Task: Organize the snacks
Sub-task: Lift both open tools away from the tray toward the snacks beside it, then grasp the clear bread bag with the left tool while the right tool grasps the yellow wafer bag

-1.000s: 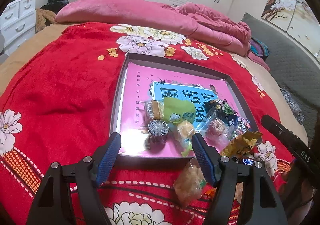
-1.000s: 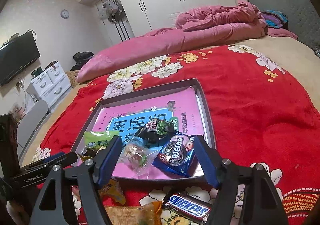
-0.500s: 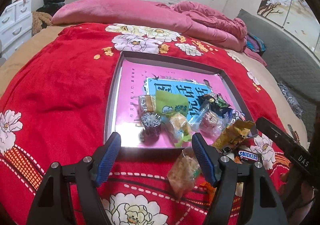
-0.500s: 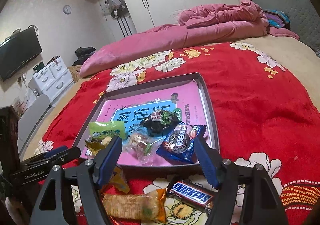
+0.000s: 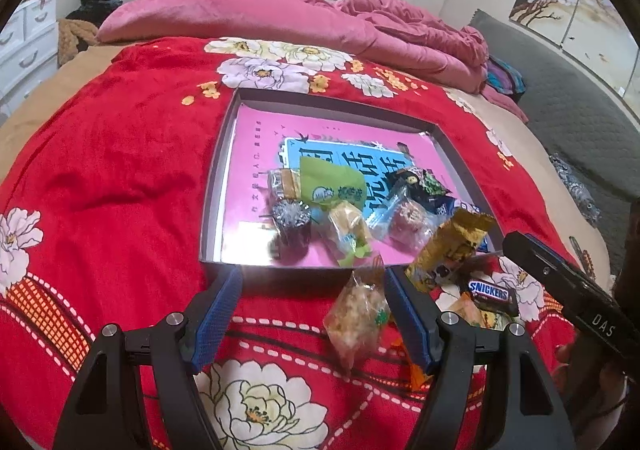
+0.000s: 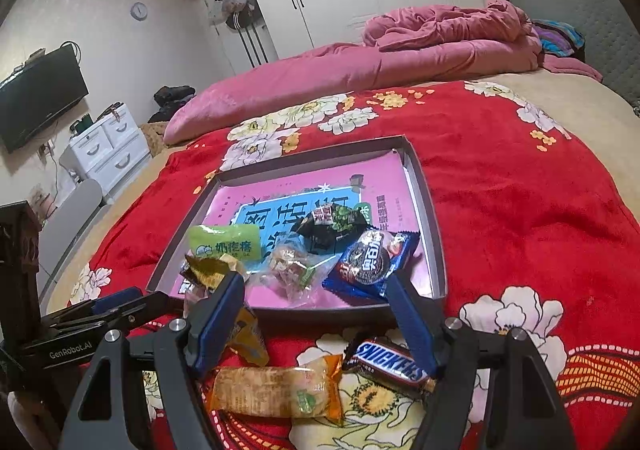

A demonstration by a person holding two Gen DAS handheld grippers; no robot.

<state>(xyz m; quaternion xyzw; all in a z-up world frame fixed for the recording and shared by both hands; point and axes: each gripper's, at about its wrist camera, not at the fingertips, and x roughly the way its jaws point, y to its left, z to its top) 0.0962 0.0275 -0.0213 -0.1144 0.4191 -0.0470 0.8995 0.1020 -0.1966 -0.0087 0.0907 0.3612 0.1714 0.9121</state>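
Red bedspread (image 6: pixel 520 209): Snickers (image 6: pixel 390 364) lies crosswise just beside the right gripper (image 6: pixel 316 324), nearer than the left gripper (image 5: pixel 312 314); both gape empty.

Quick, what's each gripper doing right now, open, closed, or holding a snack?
Left gripper: open, holding nothing.
Right gripper: open, holding nothing.

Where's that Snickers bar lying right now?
The Snickers bar lies on the red blanket, outside the tray, just before its near edge. In the right wrist view it sits right of a long orange-ended snack pack.
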